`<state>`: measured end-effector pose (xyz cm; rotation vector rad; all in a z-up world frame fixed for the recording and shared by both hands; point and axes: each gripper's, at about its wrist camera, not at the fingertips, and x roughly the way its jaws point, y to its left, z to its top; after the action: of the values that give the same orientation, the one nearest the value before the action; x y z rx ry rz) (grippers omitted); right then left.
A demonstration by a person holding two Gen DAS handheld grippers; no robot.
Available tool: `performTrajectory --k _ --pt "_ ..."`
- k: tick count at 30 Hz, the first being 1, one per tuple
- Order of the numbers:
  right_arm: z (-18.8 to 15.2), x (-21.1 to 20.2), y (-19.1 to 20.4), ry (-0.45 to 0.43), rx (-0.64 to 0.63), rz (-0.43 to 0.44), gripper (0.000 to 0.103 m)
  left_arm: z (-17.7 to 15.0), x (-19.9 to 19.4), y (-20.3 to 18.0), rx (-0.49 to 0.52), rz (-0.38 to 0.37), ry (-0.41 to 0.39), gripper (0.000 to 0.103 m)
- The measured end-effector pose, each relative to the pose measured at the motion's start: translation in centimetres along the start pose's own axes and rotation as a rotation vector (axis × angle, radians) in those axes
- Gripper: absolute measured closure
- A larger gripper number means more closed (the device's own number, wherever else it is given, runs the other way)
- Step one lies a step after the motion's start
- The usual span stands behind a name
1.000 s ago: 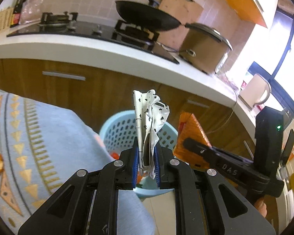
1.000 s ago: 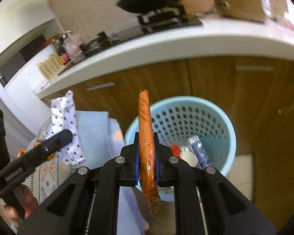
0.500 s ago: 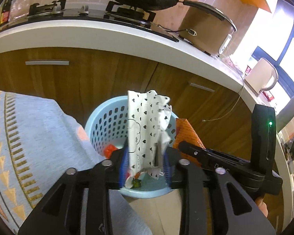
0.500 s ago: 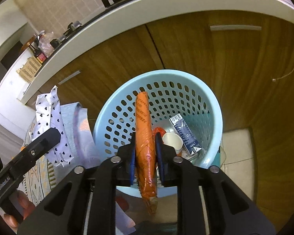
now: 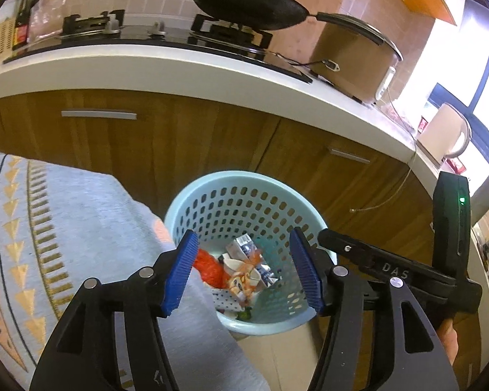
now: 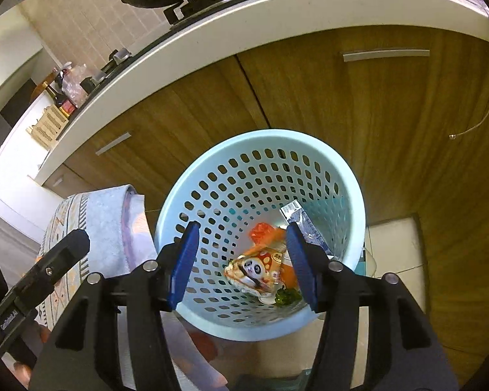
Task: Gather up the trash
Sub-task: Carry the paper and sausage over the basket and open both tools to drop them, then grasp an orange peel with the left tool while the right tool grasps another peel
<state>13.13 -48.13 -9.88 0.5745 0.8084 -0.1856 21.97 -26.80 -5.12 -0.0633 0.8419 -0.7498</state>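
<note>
Both pieces of trash, held half a second ago, are now released: the orange wrapper [image 6: 257, 268], printed with a panda face, and the spotted paper [image 5: 226, 298] lie in the basket [image 6: 345, 176] with a carton [image 6: 304, 228] bearing a barcode. The left gripper [image 5: 244, 268] and right gripper [image 6: 243, 260] are held wide open and empty above the rim. This drop is judged complete. "DAS" is read on the right gripper's body; other print is illegible.
</note>
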Motion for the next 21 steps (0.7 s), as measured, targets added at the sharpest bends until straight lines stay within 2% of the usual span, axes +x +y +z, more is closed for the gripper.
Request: performTrajectory --k 12,21 --pt "-0.4 -2.5 6.0 -0.05 -0.117 0.058 0.051 -0.5 -5.4 1.9 -0.029 0.036 -0.095 0.046" --pt "-1.8 -3.2 12.6 -0.056 -0.237 0.122 0.048 -1.0 -12.1 7.2 -0.135 0.147 -0.201 0.046"
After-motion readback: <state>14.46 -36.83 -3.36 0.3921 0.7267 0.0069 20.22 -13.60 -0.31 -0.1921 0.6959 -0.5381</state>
